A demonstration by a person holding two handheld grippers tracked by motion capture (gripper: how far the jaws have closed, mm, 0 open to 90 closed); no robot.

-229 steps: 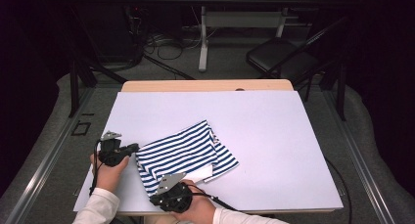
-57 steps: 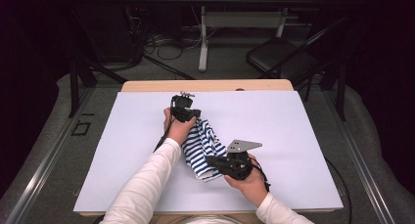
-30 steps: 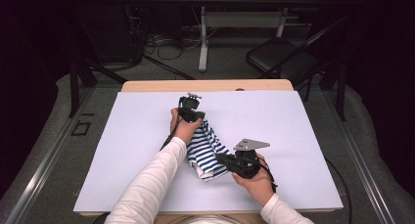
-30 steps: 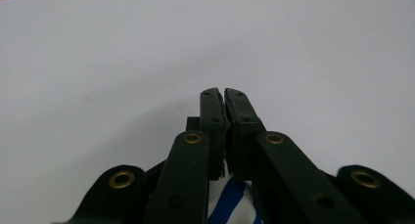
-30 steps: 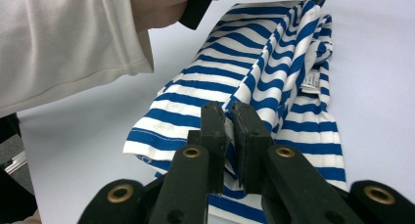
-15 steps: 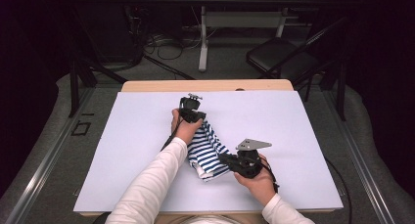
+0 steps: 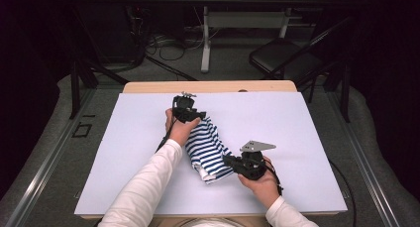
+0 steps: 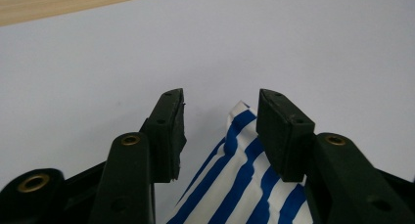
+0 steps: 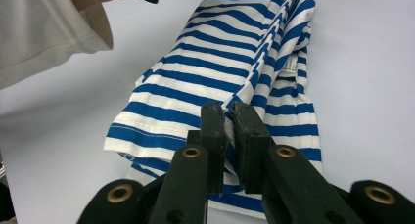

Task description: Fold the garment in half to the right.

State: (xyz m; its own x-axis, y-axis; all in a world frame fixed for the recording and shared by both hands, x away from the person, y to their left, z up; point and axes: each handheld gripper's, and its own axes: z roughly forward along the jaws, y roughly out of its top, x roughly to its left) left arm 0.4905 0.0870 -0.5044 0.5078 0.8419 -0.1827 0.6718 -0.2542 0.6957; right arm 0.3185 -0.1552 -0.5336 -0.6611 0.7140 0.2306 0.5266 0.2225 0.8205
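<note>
Right tool [image 9: 228, 117] on soft striped cloth [image 9: 230, 62]

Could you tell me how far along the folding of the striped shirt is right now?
Done: the striped shirt is gathered into a narrow folded bundle on the white table. In hand: the right claw pinches its near edge, while the left claw has just been opening over the far corner, pads off the cloth. Left: release and tidy.

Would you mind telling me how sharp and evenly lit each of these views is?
High view: white table cover evenly bright, the room beyond dark. Left gripper view: striped garment sharp, soft shadow beside the jaws. Right gripper view: stripes crisp, white sleeve near the lens slightly soft.
</note>
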